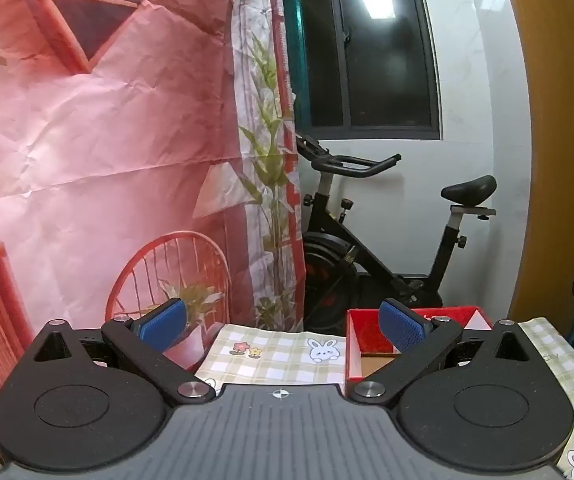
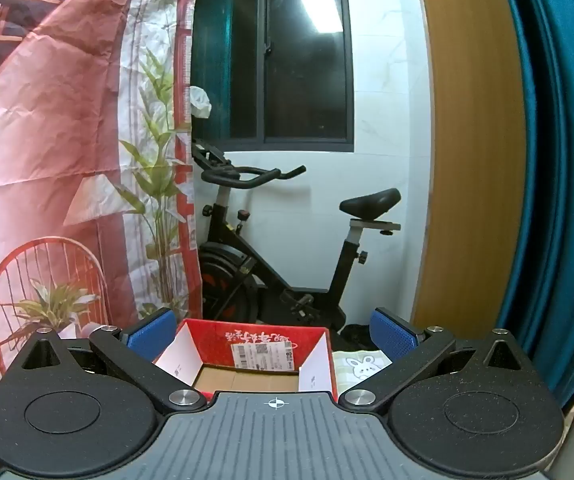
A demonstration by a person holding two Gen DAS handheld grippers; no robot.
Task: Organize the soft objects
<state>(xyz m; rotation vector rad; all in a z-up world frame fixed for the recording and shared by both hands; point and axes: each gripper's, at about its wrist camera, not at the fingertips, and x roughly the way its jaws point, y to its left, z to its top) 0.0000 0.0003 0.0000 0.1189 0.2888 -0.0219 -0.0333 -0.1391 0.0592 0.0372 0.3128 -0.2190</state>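
**Above the checked cloth, both grippers wide and empty**

Ahead of my left gripper (image 1: 283,326), jaws spread fully with nothing between the blue pads, lies a checked tablecloth (image 1: 275,356) printed with rabbits. Just to its right sits a red cardboard box (image 1: 353,344), open at the top. My right gripper (image 2: 273,334) hangs directly before that same box (image 2: 263,340) (bare cardboard floor, shipping label on the far wall), jaws equally wide, holding nothing. Beyond stands an exercise bike (image 2: 271,248).
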